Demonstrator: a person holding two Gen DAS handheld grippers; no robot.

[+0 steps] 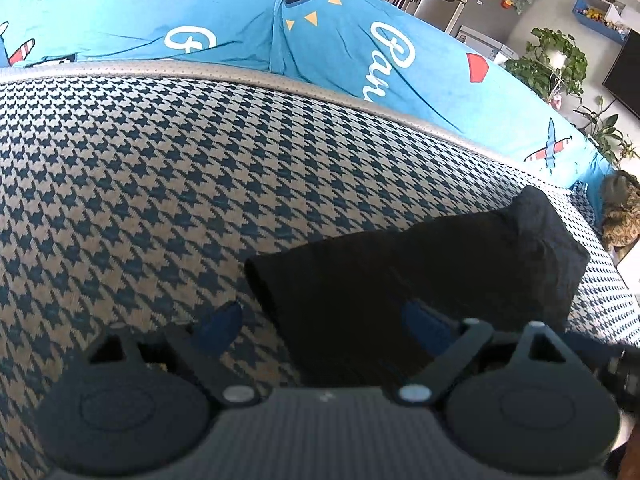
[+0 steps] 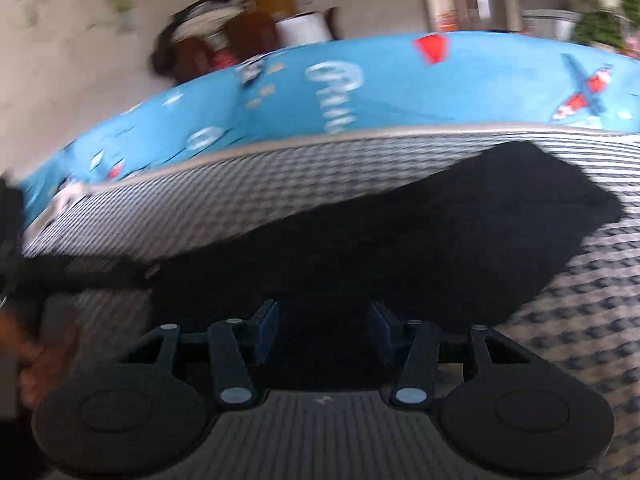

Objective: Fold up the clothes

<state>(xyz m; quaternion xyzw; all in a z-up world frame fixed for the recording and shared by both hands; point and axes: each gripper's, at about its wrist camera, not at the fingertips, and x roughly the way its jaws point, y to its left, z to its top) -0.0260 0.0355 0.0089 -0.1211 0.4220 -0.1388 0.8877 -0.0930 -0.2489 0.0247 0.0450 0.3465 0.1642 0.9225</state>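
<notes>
Black garment (image 1: 420, 264) lies folded into a compact, thick bundle on the houndstooth cushion (image 1: 140, 184), toward its right side. Blue printed cover (image 1: 340, 36) runs along the far edge of the cushion.

Left gripper (image 1: 324, 320): fingers (image 1: 218, 326) spread wide. Left finger sits over bare cushion, right one over the near left part of the garment. No cloth is pinched between them.

Right gripper (image 2: 324, 328): fingers (image 2: 266, 326) part-way apart, over the near edge of the garment. Nothing is visibly clamped; dark cloth lies below the gap. Right wrist view is motion-blurred.

A hand (image 2: 36, 360) shows at the left edge of the right wrist view.
</notes>
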